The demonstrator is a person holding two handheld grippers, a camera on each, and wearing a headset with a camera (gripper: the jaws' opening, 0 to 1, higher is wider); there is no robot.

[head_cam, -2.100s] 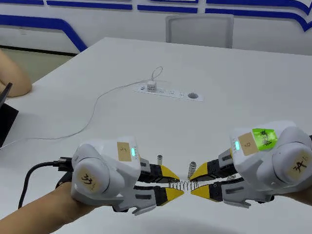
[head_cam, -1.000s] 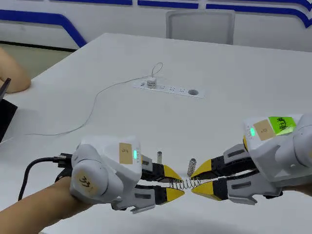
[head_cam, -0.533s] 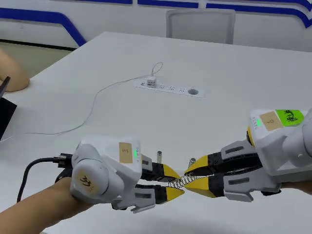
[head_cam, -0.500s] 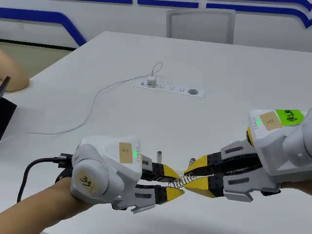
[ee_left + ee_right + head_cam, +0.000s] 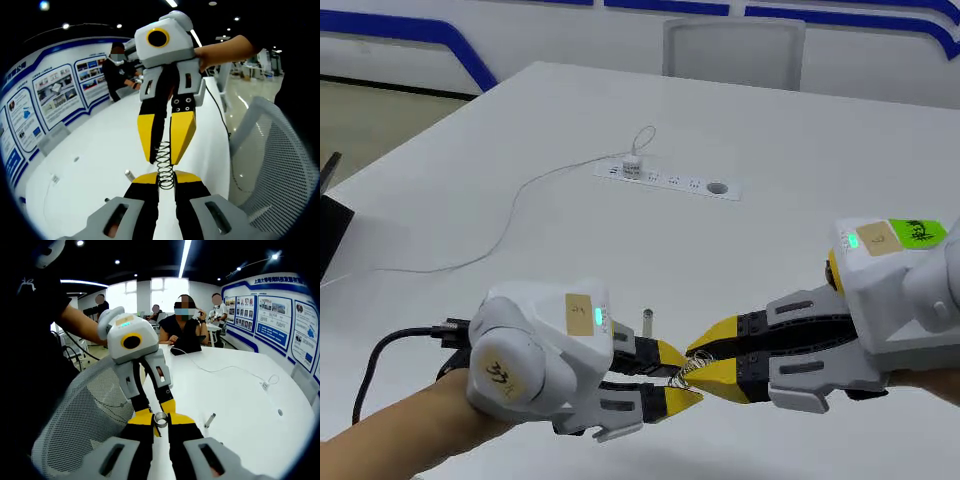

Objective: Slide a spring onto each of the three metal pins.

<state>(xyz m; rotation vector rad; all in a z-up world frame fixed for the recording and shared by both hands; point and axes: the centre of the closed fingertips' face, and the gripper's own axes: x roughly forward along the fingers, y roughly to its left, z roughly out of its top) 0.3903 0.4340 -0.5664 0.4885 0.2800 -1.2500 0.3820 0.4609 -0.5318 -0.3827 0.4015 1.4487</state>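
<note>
A short metal spring (image 5: 682, 370) hangs level between my two grippers above the white table (image 5: 770, 150). My left gripper (image 5: 676, 376) is shut on one end of it. My right gripper (image 5: 696, 360) faces it tip to tip, its yellow jaws closed on the other end. In the left gripper view the spring (image 5: 164, 162) runs from my own jaws up between the right gripper's jaws. The right gripper view shows the spring (image 5: 160, 419) end-on between the jaws. One bare metal pin (image 5: 647, 320) (image 5: 129, 175) (image 5: 210, 420) stands upright on the table just beyond the tips.
A white power strip (image 5: 670, 185) with a plugged-in charger (image 5: 633, 165) and a white cable (image 5: 515, 220) lies mid-table. A grey chair (image 5: 735, 50) stands at the far edge. A black cable (image 5: 390, 350) trails from my left gripper. Several people (image 5: 185, 320) sit at the table.
My right gripper has moved left to meet the left one and closed its jaws on the spring. It now hides a second pin that stood behind the spring.
</note>
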